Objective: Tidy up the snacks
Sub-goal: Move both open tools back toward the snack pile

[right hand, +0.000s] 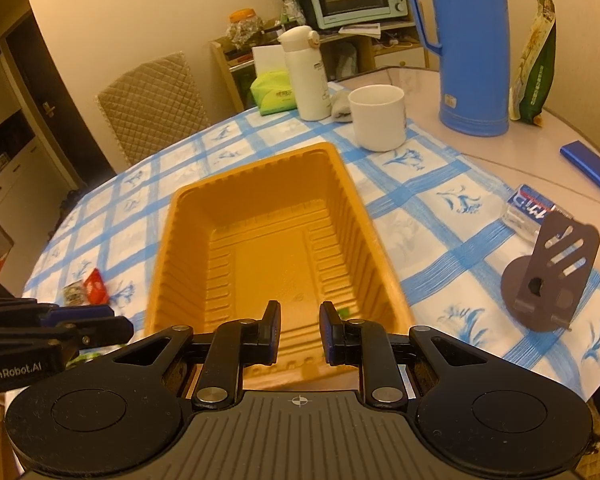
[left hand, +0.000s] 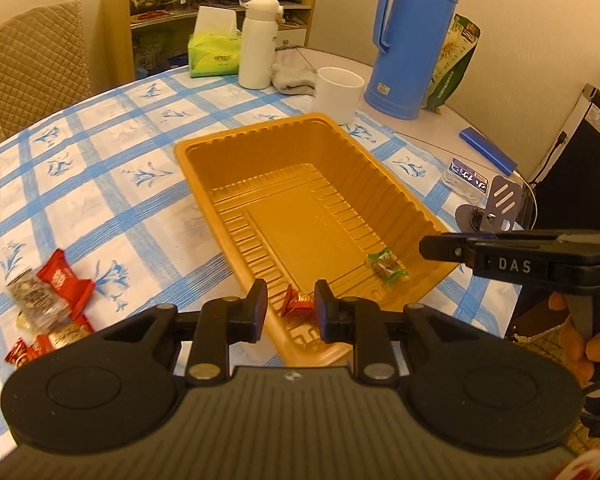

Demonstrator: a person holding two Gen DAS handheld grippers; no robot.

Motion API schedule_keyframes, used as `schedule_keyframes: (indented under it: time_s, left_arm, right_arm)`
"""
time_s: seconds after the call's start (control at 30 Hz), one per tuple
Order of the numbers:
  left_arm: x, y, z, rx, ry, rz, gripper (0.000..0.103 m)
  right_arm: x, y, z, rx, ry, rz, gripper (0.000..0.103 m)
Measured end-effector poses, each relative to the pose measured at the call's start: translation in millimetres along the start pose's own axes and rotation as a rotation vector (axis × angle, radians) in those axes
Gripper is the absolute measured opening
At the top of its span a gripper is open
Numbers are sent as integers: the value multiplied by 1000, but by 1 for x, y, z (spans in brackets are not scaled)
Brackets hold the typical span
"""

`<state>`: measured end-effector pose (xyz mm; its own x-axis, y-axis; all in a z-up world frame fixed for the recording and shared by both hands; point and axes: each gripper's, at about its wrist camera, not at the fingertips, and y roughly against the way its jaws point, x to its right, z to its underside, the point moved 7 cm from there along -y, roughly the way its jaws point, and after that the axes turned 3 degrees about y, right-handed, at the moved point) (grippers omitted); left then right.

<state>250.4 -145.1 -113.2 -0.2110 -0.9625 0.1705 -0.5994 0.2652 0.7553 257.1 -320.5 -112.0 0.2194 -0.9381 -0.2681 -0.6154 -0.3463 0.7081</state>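
Leftmost, loose snacks [left hand: 46, 312]: a heap of red and clear-wrapped candies on the blue-checked tablecloth [left hand: 100, 168], at about 9 o'clock from the left gripper, well apart from it.
Left gripper [left hand: 291, 306]: jaws nearly closed with only a narrow gap, gripping nothing.
Red candy [left hand: 298, 303]: lies inside the tray at its near end, seen through that gap, below the fingertips and not pinched.
Orange tray [left hand: 204, 184]: at 12 o'clock from both grippers.
Green candy [left hand: 387, 266]: in the tray's near right corner, at 2 o'clock from the left jaws.
Right gripper [right hand: 300, 326]: jaws almost closed, empty, over the tray's near end; a green speck shows just beside its right finger.
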Motion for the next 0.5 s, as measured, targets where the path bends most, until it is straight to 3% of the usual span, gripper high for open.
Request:
schedule_keyframes:
  time_s: [0.4, 0.5]
  left_arm:
    - [-29, 39, 33, -1, 65, -56, 23]
    - [-38, 48, 44, -5, 88, -82, 27]
  right_arm:
    - [-41, 16, 31, -58, 11, -105, 23]
    - [-51, 19, 40, -76, 25, -124, 30]
